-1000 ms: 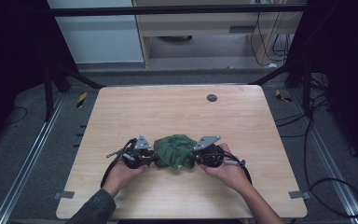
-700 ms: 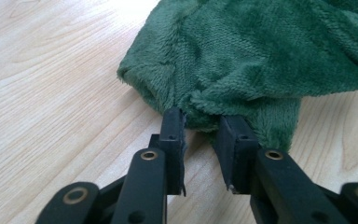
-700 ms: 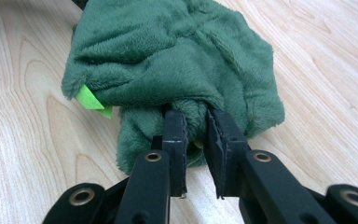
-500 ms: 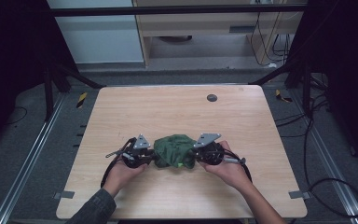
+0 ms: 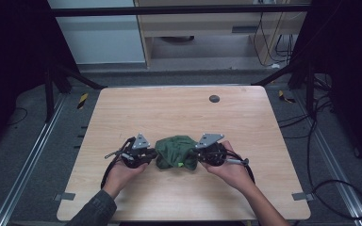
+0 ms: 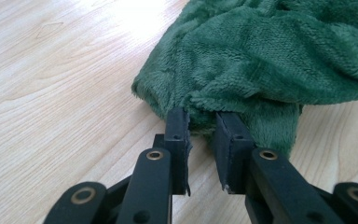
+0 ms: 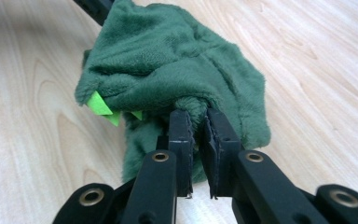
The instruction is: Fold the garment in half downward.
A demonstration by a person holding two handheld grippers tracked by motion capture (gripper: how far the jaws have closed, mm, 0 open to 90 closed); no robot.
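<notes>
A crumpled dark green fleece cloth (image 5: 176, 151) lies on the wooden table (image 5: 169, 113) near its front edge, between my two grippers. My left gripper (image 5: 150, 155) is at the cloth's left side; its jaws have just been closing and pinch a fold of the cloth's edge (image 6: 270, 60). In the left gripper view the left gripper (image 6: 200, 126) shows fleece pressed between its pads. My right gripper (image 5: 199, 157) holds the cloth's right side. Its jaws have just closed further, and the right gripper (image 7: 198, 123) clamps a bunch of fleece (image 7: 168, 60). A lime green tag (image 7: 100, 106) sticks out of the cloth.
A small dark round disc (image 5: 214, 98) sits in the tabletop near the far edge. Black cables (image 5: 330, 188) trail over the floor at the right. Metal rails (image 5: 28, 160) run along both sides of the table.
</notes>
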